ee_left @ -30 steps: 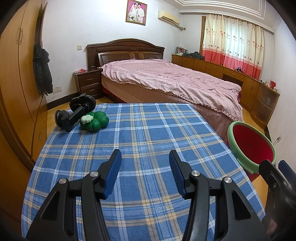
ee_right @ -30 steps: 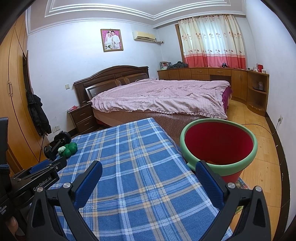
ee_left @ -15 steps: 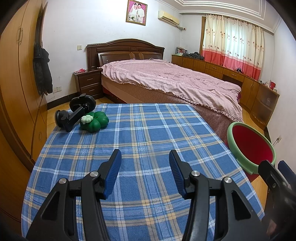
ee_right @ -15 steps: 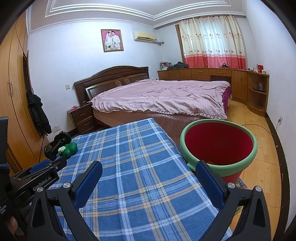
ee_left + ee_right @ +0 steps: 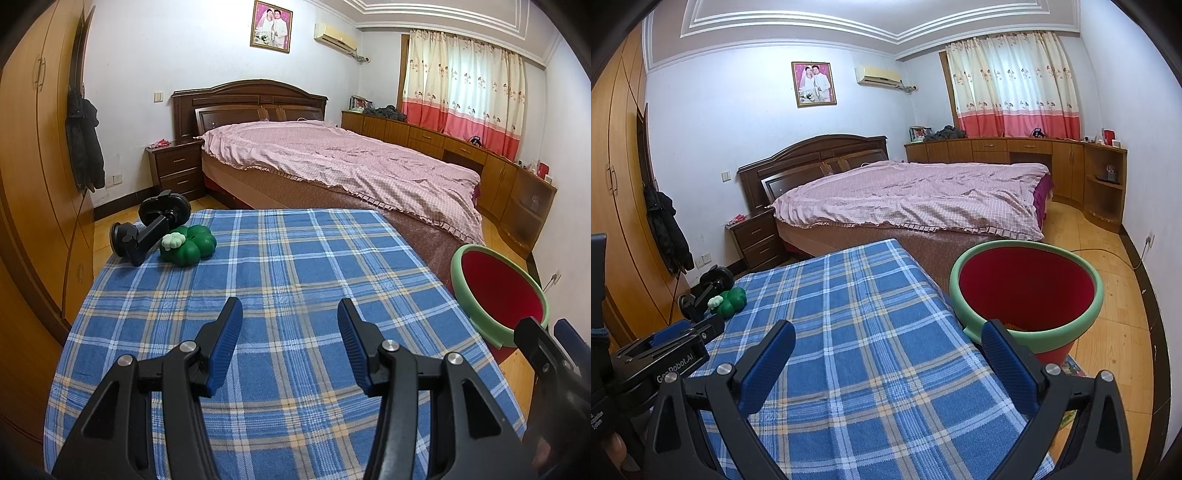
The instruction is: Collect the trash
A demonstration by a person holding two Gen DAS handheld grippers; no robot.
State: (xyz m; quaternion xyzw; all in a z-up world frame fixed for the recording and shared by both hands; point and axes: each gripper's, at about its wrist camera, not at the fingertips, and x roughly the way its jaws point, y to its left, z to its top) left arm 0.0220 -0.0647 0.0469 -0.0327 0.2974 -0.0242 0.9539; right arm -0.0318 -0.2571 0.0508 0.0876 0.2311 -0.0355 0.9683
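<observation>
A red bin with a green rim (image 5: 1027, 291) stands on the floor at the table's right side; it also shows in the left wrist view (image 5: 500, 291). A green clover-shaped toy (image 5: 190, 245) with a small white flower lies at the table's far left corner, next to a black suction mount (image 5: 147, 229). Both show small in the right wrist view: the toy (image 5: 731, 301) and the mount (image 5: 705, 290). My left gripper (image 5: 290, 321) is open and empty over the blue plaid tablecloth (image 5: 295, 266). My right gripper (image 5: 888, 345) is wide open and empty near the table's right edge, beside the bin.
A bed with a pink cover (image 5: 343, 166) stands beyond the table. A nightstand (image 5: 177, 171) is left of it. Wardrobes (image 5: 33, 155) with a hanging black coat line the left wall. Low cabinets (image 5: 1034, 155) run under the curtained window. Wooden floor (image 5: 1115, 321) lies right of the bin.
</observation>
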